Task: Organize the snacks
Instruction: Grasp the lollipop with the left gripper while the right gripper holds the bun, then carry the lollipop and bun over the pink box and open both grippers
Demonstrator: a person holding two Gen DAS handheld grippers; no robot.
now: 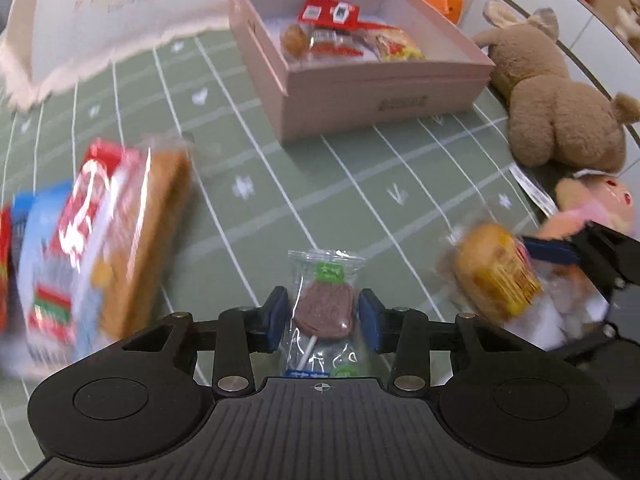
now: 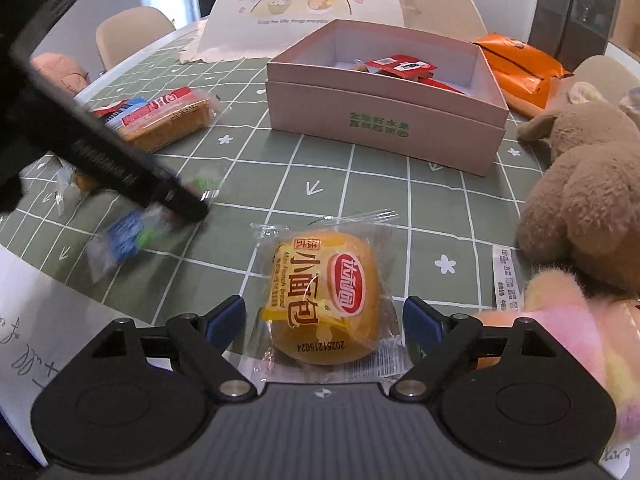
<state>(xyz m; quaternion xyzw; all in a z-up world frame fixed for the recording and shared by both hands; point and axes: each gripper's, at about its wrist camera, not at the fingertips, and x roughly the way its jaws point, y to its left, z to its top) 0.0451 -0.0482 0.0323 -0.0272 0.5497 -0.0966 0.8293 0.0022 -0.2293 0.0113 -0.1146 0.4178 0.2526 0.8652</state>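
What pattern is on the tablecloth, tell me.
Green tablecloth with a white grid, small white flowers and arrows; clearest in the right wrist view.

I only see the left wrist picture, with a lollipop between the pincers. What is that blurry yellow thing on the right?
Observer: The right wrist view shows it sharply. It is a wrapped bun lying on the green cloth, and its wrapper reads Mini French bread.
Operator: Is the other pincer squeezing it?
Observer: No. The right gripper stands open, with one blue pad on each side of the bun and neither pressing on it.
Operator: Is anything written on the pink box?
Observer: Yes. The wall of the box that faces the right camera carries two lines of green printed characters.
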